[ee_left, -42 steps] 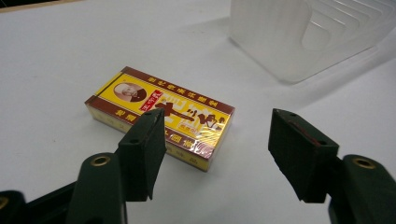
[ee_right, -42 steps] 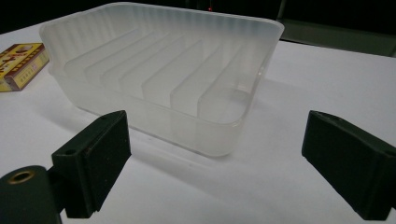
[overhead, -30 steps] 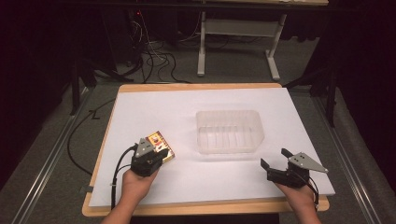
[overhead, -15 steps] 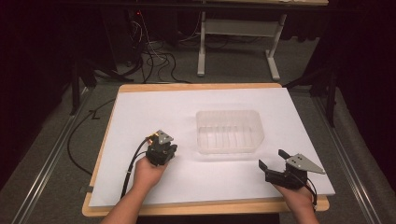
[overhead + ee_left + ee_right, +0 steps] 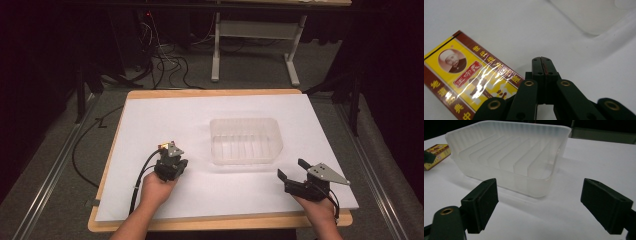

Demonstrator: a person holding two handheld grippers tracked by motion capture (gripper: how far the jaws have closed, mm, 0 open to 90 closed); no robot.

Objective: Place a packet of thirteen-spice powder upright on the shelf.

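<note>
A yellow and red packet (image 5: 466, 75) with Chinese lettering lies flat on the white sheet (image 5: 165, 115). My left gripper (image 5: 541, 58) is shut with nothing between its jaws, its tip just right of the packet's edge. From above, the left gripper (image 5: 166, 148) covers most of the packet (image 5: 162, 144). A clear ribbed plastic tub (image 5: 245, 140) stands mid-table. My right gripper (image 5: 291, 168) rests at the front right, aimed at the tub (image 5: 499, 173). It is open, its jaws have just been closing a little, and nothing is between them (image 5: 539, 207).
The white sheet lies on a wooden board (image 5: 220, 222) whose front edge runs close to both hands. Cables (image 5: 165, 65) and a metal stand (image 5: 252, 30) are on the dark floor behind. The packet (image 5: 435, 152) shows left of the tub.
My left hand has moved right and slightly away from me, over the packet, which it now mostly hides from above. The right hand has stayed put.
</note>
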